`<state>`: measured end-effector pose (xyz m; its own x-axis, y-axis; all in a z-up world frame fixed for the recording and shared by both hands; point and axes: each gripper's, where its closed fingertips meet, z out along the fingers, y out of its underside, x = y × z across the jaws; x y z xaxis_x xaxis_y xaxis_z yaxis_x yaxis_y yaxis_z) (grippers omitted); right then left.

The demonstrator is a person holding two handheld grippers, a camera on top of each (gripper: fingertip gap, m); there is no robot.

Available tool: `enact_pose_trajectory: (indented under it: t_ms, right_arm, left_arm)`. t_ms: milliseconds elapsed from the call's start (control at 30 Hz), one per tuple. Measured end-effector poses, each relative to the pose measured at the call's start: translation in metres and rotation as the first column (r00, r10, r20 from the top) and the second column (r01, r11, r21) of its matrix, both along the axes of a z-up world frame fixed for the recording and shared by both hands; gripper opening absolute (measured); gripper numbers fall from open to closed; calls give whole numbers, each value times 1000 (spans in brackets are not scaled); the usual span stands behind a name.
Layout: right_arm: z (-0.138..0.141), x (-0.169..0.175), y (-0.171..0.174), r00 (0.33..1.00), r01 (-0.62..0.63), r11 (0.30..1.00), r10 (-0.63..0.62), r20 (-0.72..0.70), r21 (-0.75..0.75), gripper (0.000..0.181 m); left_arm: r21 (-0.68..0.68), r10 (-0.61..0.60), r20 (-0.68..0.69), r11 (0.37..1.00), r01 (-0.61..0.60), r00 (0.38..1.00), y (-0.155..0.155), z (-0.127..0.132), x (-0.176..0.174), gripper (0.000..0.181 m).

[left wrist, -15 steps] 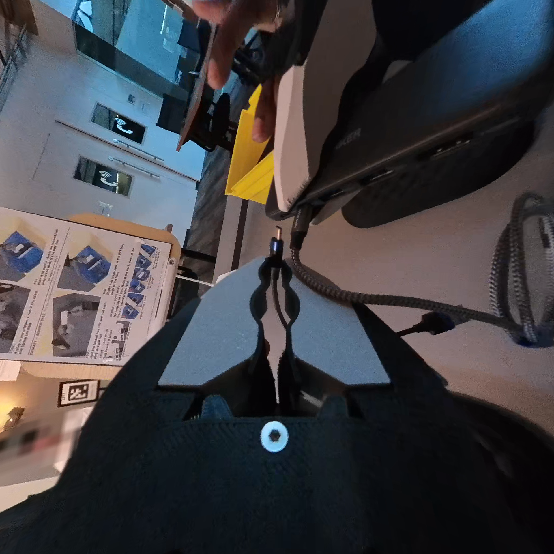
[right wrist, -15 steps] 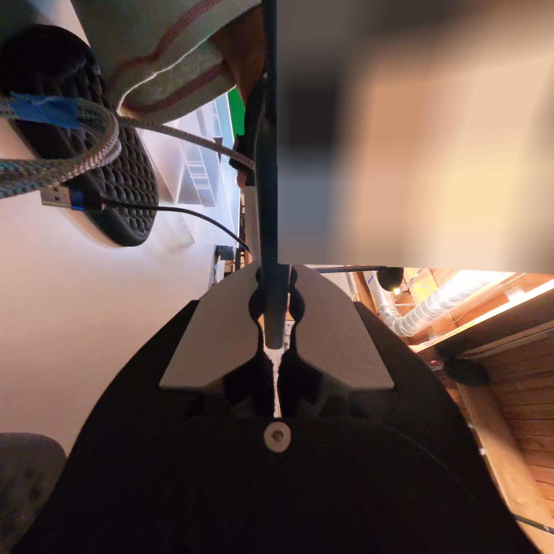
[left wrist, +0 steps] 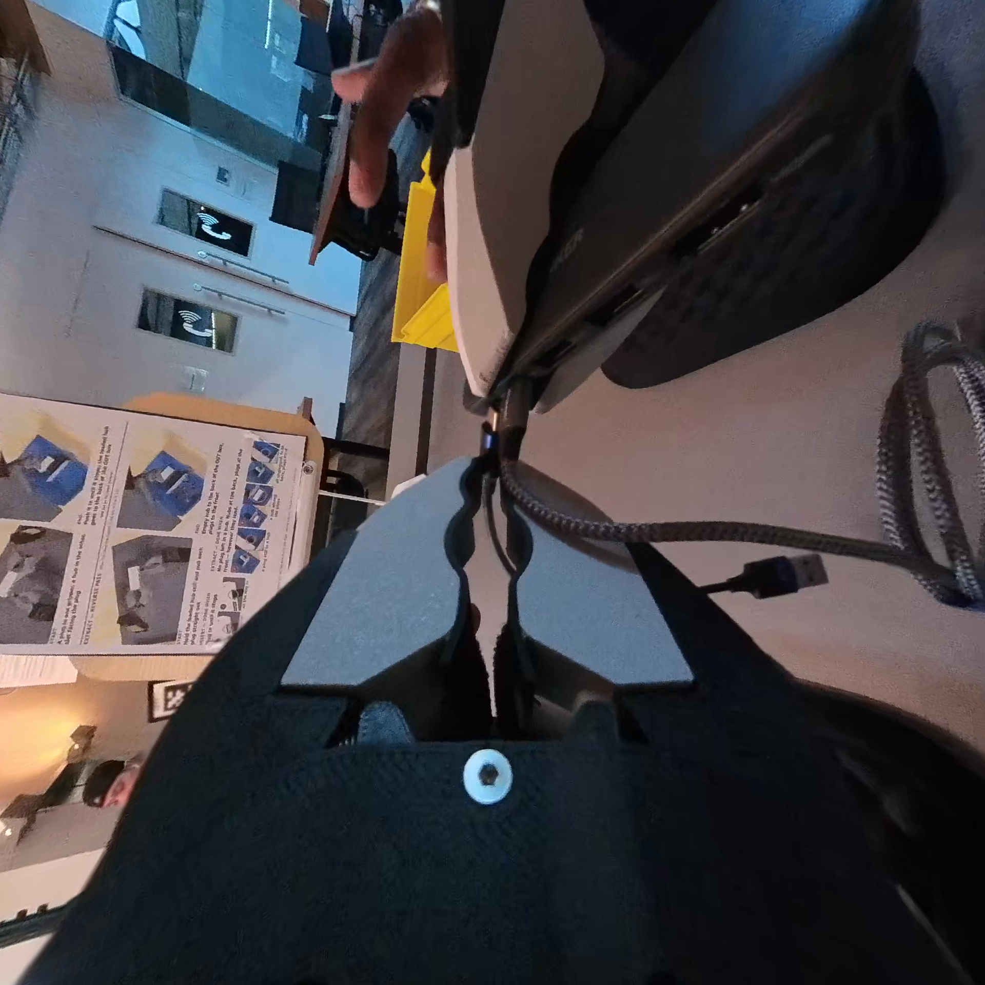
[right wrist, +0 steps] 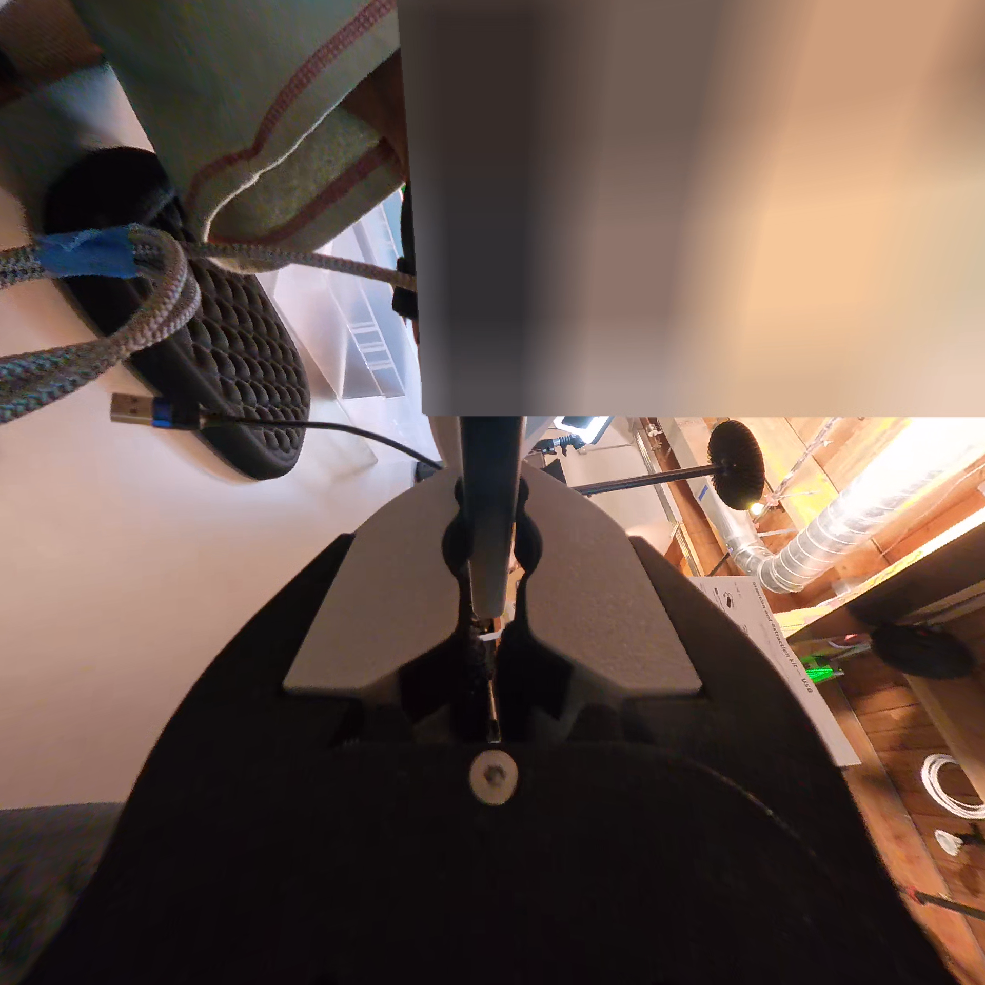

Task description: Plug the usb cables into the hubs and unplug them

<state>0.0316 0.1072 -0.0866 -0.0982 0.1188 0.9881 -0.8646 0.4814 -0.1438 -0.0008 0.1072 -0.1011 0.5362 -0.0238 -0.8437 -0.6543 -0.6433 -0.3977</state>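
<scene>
My left gripper [left wrist: 487, 469] is shut on a thin black cable just behind its small plug [left wrist: 491, 439]. The plug's tip touches the near end of the dark grey hub [left wrist: 693, 176], beside the plug of a braided cable [left wrist: 666, 533] that sits in the hub. I cannot tell whether the small plug is inside a port. My right gripper [right wrist: 490, 490] is shut on the hub [right wrist: 487, 533], seen edge-on, and holds it tilted above the table. Its pale fingers [left wrist: 506, 213] show around the hub in the left wrist view. The thin cable's other USB plug [left wrist: 789, 573] lies loose on the table.
A black honeycomb pad [left wrist: 799, 330] lies on the pale table under the hub and also shows in the right wrist view [right wrist: 240, 373]. The braided cable coils, bound with blue tape [right wrist: 85, 256]. A sleeve [right wrist: 240, 106] is above. An instruction sheet [left wrist: 133, 522] stands to the left. Both grippers' tips are close together, under 4 cm apart.
My left gripper has moved forward with the small plug, closing the gap to the hub's end. The hub looks closer and larger in both views.
</scene>
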Motion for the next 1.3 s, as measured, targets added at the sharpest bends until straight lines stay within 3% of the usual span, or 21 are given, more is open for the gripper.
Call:
enact_pose_trajectory:
  t_ms: [200, 300, 433, 600, 700, 833, 933, 1033, 1100, 1233, 1300]
  right_arm:
    - [-1, -2, 1, 1000, 3, 1000, -2, 25, -14, 12]
    - [-8, -11, 8, 997, 47, 999, -46, 56, -16, 12]
    - [-16, -20, 18, 992, 92, 996, -90, 93, -21, 12]
    - [-18, -26, 23, 987, 124, 992, -120, 103, -34, 12]
    - [-19, -27, 23, 986, 131, 991, -127, 104, -40, 12]
    - [-19, -28, 26, 984, 149, 987, -143, 102, -52, 12]
    - [-20, -29, 31, 982, 164, 985, -157, 107, -61, 12]
    - [-21, -29, 35, 980, 170, 983, -162, 114, -69, 12]
    - [-21, -31, 36, 980, 172, 982, -163, 118, -75, 12]
    - [-22, -32, 37, 980, 172, 981, -161, 120, -85, 12]
    - [-22, -32, 38, 980, 170, 981, -158, 123, -89, 12]
  left_arm:
    - [10, 20, 32, 1000, -20, 999, -3, -1, -3, 6]
    - [-52, 176, 39, 983, -174, 984, -34, -12, -31, 6]
    - [-261, 429, 8, 873, -412, 903, -103, -47, -61, 7]
    - [-495, 579, -73, 685, -534, 812, -161, -87, -47, 7]
    - [-518, 600, -84, 656, -549, 796, -164, -103, -43, 7]
    - [-501, 690, -137, 571, -650, 711, -177, -124, -69, 7]
    - [-448, 720, -104, 581, -679, 686, -170, -128, -76, 6]
    - [-378, 723, 97, 662, -647, 684, -151, -129, -69, 7]
    - [-351, 720, 240, 690, -633, 652, -148, -126, -66, 17]
    - [-279, 572, 604, 804, -524, 555, -137, -115, -47, 29]
    - [-232, 488, 691, 848, -476, 534, -135, -102, -42, 30]
